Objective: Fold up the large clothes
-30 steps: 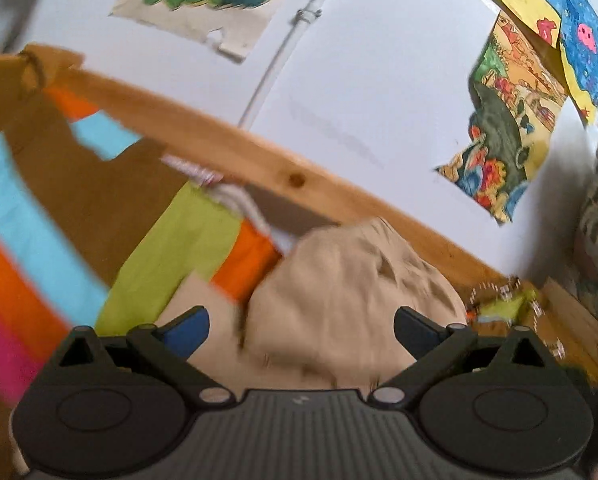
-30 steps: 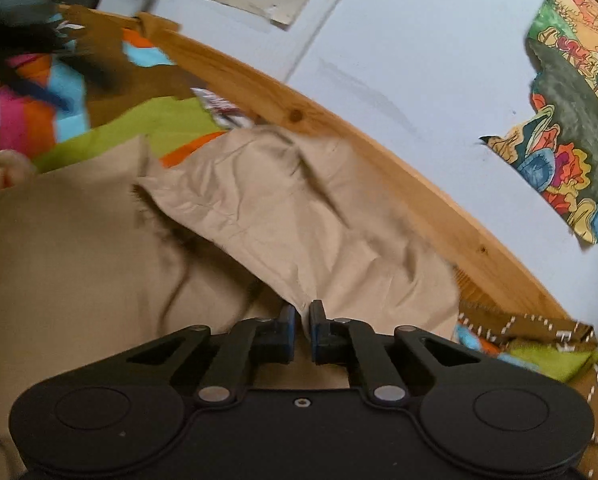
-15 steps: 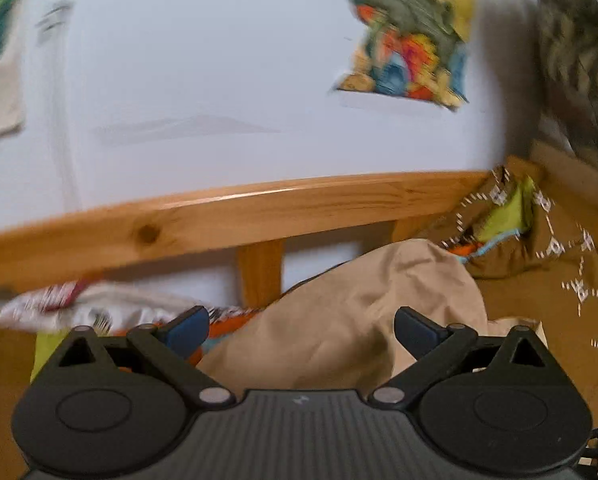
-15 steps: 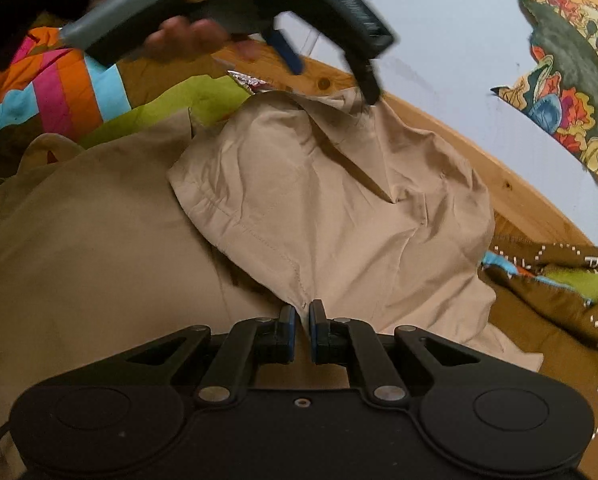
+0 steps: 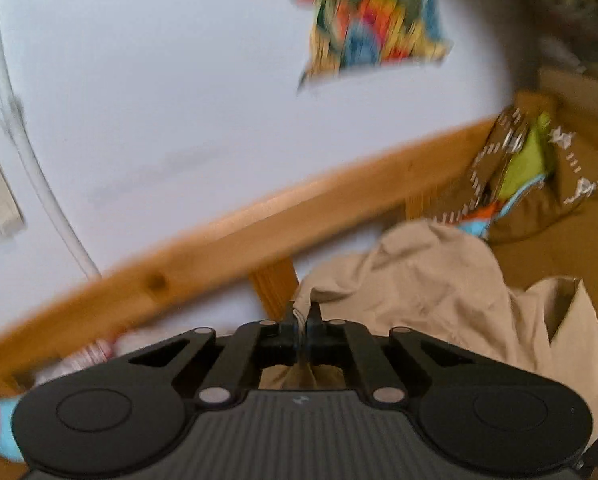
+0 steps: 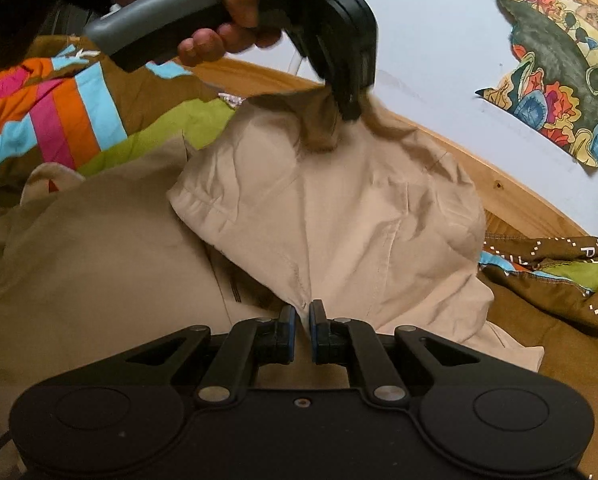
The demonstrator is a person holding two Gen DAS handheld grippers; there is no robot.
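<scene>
Both grippers are pinching the beige garment [image 6: 339, 208]: left gripper [image 5: 302, 320] and right gripper [image 6: 302, 312] clamped on its edges.

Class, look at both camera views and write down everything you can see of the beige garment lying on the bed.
The beige garment is large and of thin, creased woven cloth with stitched seams and a hemmed edge. It lies crumpled on a brown patterned bedspread, beside a wooden bed rail. One flap is raised and folded over the flatter part. The right gripper is shut on its near edge at a seam; the left gripper is shut on a bunched far corner, lifting it.
</scene>
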